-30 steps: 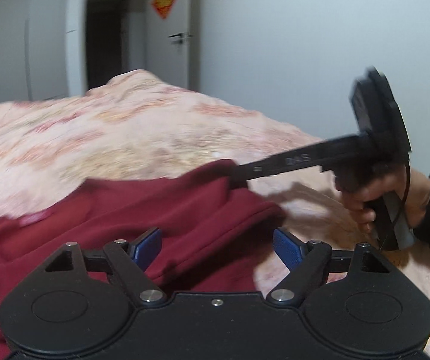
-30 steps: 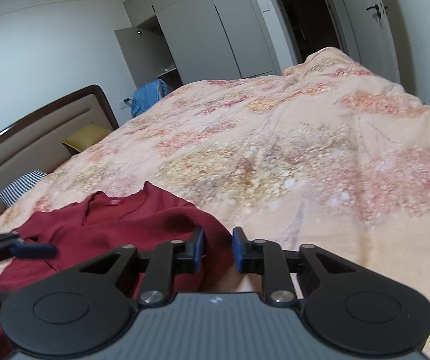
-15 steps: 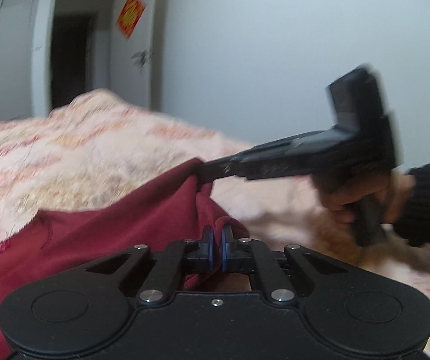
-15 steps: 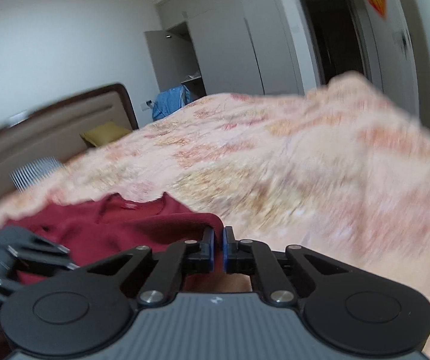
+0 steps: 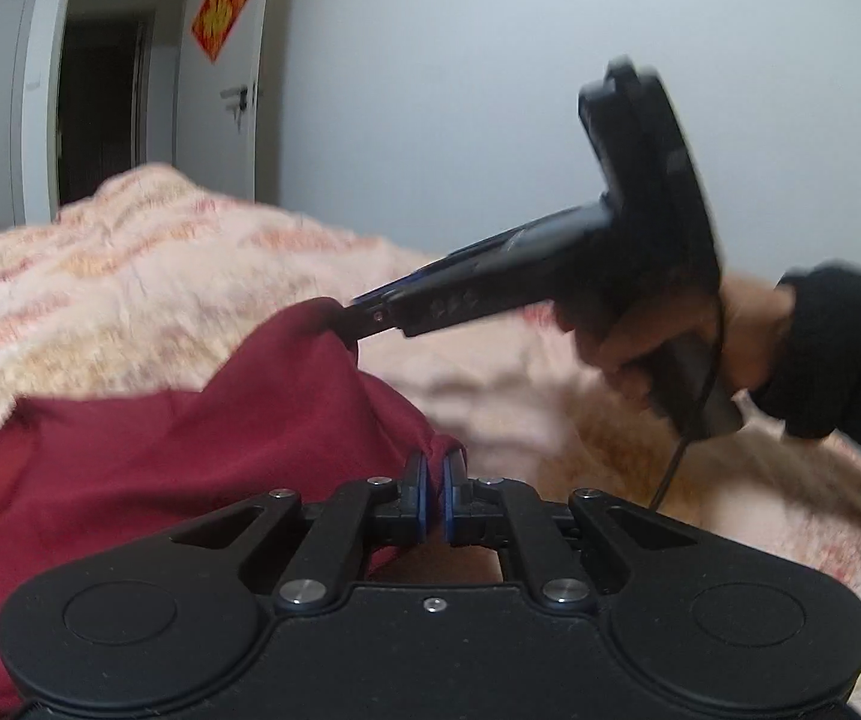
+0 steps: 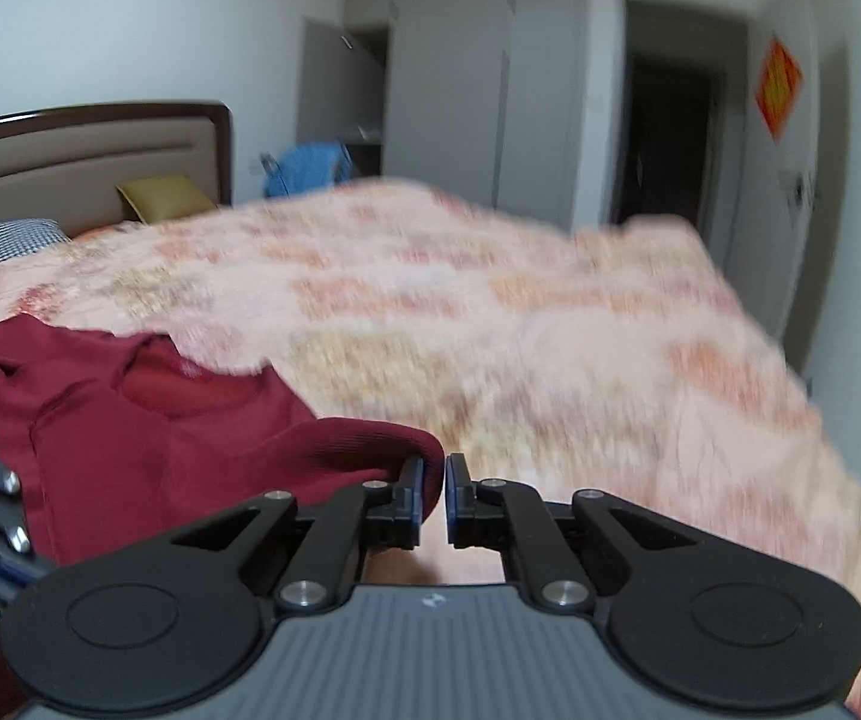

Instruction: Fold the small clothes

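A dark red garment (image 5: 148,456) lies on the floral bedspread (image 5: 100,294). My left gripper (image 5: 435,471) is shut on one edge of it. My right gripper (image 6: 434,474) is shut on another edge of the garment (image 6: 148,420); it also shows in the left wrist view (image 5: 358,318), pinching a raised peak of the cloth above the bed. The neckline (image 6: 184,384) shows in the right wrist view. The held edge hangs lifted between the two grippers.
The bed's headboard (image 6: 82,150) with pillows (image 6: 7,240) stands at the far left. A blue cloth (image 6: 304,165) hangs by an open wardrobe (image 6: 448,96). A dark doorway (image 5: 100,102) and a door with a red ornament (image 5: 220,15) lie beyond the bed.
My left gripper shut on the garment's edge. My right gripper also closed on its edge. Both have lifted the cloth up off the bed.
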Motion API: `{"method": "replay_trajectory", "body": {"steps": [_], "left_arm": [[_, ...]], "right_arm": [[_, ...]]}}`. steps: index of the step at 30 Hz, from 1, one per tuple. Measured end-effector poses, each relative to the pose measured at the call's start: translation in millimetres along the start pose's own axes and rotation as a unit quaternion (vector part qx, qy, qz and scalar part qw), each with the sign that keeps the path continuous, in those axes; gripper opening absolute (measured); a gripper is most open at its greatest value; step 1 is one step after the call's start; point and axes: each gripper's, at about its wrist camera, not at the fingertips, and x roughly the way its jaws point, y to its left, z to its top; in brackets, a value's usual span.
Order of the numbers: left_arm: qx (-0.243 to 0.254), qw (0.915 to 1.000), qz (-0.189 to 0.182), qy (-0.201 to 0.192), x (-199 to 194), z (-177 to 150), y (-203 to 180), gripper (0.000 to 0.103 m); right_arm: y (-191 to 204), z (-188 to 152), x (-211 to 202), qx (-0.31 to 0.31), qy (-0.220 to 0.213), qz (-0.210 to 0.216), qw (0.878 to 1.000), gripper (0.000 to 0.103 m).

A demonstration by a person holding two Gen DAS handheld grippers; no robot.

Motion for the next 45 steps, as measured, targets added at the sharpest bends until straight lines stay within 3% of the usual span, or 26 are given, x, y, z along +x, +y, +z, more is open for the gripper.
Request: {"method": "replay_trajectory", "body": {"steps": [1,3,4,6,11,14,15,17,18,20,23,25,29,30,32,33,34,36,38,42,45], "left_arm": [[-0.005,1.0,-0.001,0.005,3.9,-3.0,0.4,0.004],[-0.004,0.9999,0.0,0.011,7.6,-7.7,0.1,0.005],[-0.002,0.9999,0.001,0.011,8.8,-9.0,-0.5,0.005],[0.002,0.9999,0.003,0.011,9.5,-9.7,-0.8,0.005],[0.005,1.0,0.004,0.003,8.8,-7.0,-1.3,0.005],[0.021,0.9998,0.005,-0.003,6.0,-6.9,-6.2,0.005],[0.026,0.9997,0.002,-0.004,4.8,-6.8,-7.9,0.005],[0.035,0.9994,-0.004,-0.006,2.3,-7.3,-11.7,0.005],[0.041,0.9991,0.001,-0.008,2.7,-7.2,-13.4,0.005],[0.044,0.999,0.009,-0.007,6.1,-5.8,-14.1,0.005],[0.019,0.9998,0.007,0.003,14.2,-3.9,-9.0,0.009],[0.002,0.9999,-0.002,0.012,17.2,-3.1,-5.7,0.016],[-0.014,0.9999,0.001,0.006,9.0,-0.1,-2.5,0.065],[-0.013,0.9999,0.008,0.002,5.6,1.3,-0.9,0.075],[-0.014,0.9995,0.028,0.0,-1.0,5.2,3.6,0.078],[-0.02,0.9989,0.042,-0.001,-5.0,6.8,7.5,0.082],[-0.029,0.9979,0.058,-0.004,-9.6,9.3,12.3,0.085],[-0.055,0.9929,0.105,-0.009,-18.7,14.3,24.7,0.094],[-0.076,0.9839,0.161,-0.008,-27.2,17.6,40.3,0.096],[-0.105,0.9558,0.275,0.011,-34.9,17.5,81.3,0.102],[-0.128,0.934,0.332,0.036,-38.5,5.9,118.7,0.102]], "right_arm": [[-7.2,-2.4,0.3,0.019,0.019,0.009,1.0,0.034],[-19.4,-9.3,-1.5,0.05,0.038,0.02,0.998,0.043],[-24.8,-12.5,-1.8,0.073,0.049,0.034,0.996,0.055],[-34.9,-18.3,0.2,0.128,0.065,0.071,0.987,0.063],[-39.8,-24.5,18.5,0.232,0.083,0.136,0.96,0.07],[-43.5,-22.2,37.1,0.295,0.081,0.132,0.943,0.056],[-43.9,-18.8,40.4,0.298,0.073,0.127,0.943,0.043],[-43.8,-12.2,41.4,0.296,0.05,0.122,0.946,0.03],[-43.7,-7.2,40.6,0.293,0.039,0.125,0.947,0.014],[-39.1,4.5,35.8,0.263,0.024,0.121,0.957,0.013],[-23.8,17.7,28.2,0.185,0.017,0.079,0.979,0.011],[-19.7,18.4,29.3,0.147,0.023,0.042,0.988,0.011],[-31.2,2.0,34.5,0.165,0.033,0.019,0.986,0.016],[-35.2,-2.2,33.5,0.178,0.035,0.021,0.983,0.022],[-42.0,-12.2,26.4,0.201,0.033,0.026,0.979,0.044],[-44.7,-16.7,20.6,0.21,0.028,0.026,0.977,0.063],[-47.0,-21.2,13.3,0.217,0.022,0.024,0.976,0.07],[-50.2,-31.4,-3.2,0.231,0.015,0.024,0.973,0.072],[-47.3,-43.0,-23.7,0.23,0.006,0.01,0.973,0.073],[-13.9,-62.6,-63.4,0.141,0.0,-0.03,0.99,0.073],[22.3,-73.4,-77.3,0.058,0.006,-0.028,0.998,0.067]]}}
